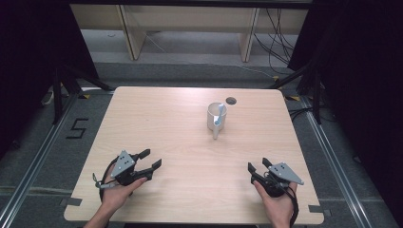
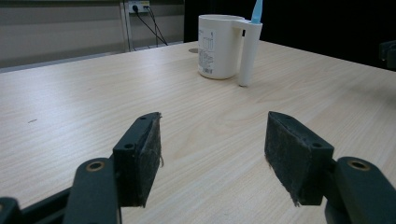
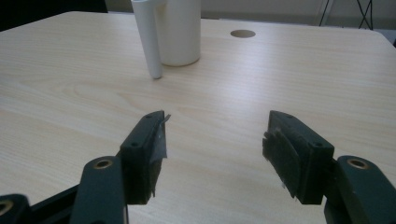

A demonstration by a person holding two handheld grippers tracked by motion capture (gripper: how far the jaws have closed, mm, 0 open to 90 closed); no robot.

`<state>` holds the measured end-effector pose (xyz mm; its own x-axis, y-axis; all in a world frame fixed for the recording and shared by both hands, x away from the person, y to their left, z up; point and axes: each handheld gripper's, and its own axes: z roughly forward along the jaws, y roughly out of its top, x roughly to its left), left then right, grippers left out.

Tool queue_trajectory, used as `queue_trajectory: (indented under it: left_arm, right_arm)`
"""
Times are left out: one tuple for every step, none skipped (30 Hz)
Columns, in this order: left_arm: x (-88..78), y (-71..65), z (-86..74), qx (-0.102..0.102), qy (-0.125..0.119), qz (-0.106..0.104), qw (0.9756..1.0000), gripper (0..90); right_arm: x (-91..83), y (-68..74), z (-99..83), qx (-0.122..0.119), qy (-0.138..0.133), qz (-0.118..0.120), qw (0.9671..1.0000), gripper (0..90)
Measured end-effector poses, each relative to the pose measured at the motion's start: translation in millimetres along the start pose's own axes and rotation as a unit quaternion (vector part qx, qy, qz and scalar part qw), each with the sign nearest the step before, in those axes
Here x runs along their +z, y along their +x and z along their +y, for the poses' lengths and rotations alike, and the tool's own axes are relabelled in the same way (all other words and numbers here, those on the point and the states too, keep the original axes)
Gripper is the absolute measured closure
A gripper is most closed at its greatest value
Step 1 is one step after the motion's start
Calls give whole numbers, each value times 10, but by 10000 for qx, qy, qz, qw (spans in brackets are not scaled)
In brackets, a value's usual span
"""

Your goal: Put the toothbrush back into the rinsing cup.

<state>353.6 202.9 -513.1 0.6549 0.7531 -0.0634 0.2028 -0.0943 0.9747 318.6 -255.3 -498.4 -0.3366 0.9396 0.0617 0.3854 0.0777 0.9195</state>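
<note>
Cup (image 1: 216,117) with side tube, white, upright on the far half of the table (image 1: 157,123), just right of centre, near the round cable hole (image 1: 231,100) at its one o'clock. Going left to right in the high view: left gripper (image 1: 152,160) at the near left corner, held in a hand (image 1: 118,192), jaws spread wide and gripping nothing, aimed toward two o'clock at the cup; then bare wood across the middle; then the cup itself, well apart from both tools; then right gripper (image 1: 257,166) at the near right corner in the other hand (image 1: 278,204), likewise gaping and empty, aimed toward eleven o'clock. Seen from the left gripper view: cup (image 2: 218,46) dead ahead at twelve o'clock, printed label facing, slim tube (image 2: 248,53) joined to the rim at the cup's right and reaching down to the tabletop, a pale blue handle (image 2: 257,10) poking out of the tube's top, most likely a toothbrush. Seen from the right gripper view: the same tube (image 3: 149,39) at eleven o'clock, in front of the cup wall. Probably rigid plastic or ceramic, light to moderate in weight, smooth and somewhat slippery, so likely to tip if nudged at the rim. Best taken across the round body below the rim, or by pinching the tube; the blue handle looks loose and better lifted straight up.
</note>
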Motion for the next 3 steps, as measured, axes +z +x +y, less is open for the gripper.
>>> queue_trajectory:
  left_arm:
    - [0, 0, 0, 0, 0, 0, 10000, 359]
    - [5, 6, 0, -1, -11, 1, 10000, 358]
    - [5, 6, 0, -1, -11, 1, 10000, 358]
  right_arm:
    - [0, 0, 0, 0, 0, 0, 10000, 392]
    - [9, -6, -17, -93, -80, 5, 9999, 395]
    - [9, -6, -17, -93, -80, 5, 9999, 395]
